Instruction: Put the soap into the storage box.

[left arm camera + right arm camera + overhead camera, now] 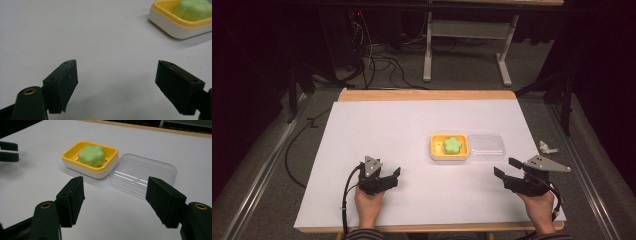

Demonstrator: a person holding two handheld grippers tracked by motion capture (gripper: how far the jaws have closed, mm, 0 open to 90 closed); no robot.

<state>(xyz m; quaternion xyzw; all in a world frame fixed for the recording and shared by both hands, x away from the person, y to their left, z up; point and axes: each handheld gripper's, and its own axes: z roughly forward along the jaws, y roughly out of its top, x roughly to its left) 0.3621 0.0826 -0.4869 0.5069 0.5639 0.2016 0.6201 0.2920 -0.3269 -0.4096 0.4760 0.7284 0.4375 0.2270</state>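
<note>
High view first: the yellow soap dish sits a little right of centre on the white table, a green flower-shaped soap lying in it, and the clear lid lies open, touching the dish's right side. I hold both grippers near the front edge, well apart from the dish — the left gripper to its lower left, the right gripper below the lid. From the right gripper view the soap looks solid and smooth, so I judge it slippery and fairly firm, best pinched across its lobed sides rather than from the top, where the pads could skid. The lid looks thin, light and glossy; I would take it by its far rim and expect it to flex and slide. The dish seems light enough to shift if I push it, so one gripper may need to steady it. In the left gripper view the fingers stand wide apart with bare table between them, touching nothing. The right gripper's fingers are also spread and empty — the dish and lid lie beyond them, not between the pads.
</note>
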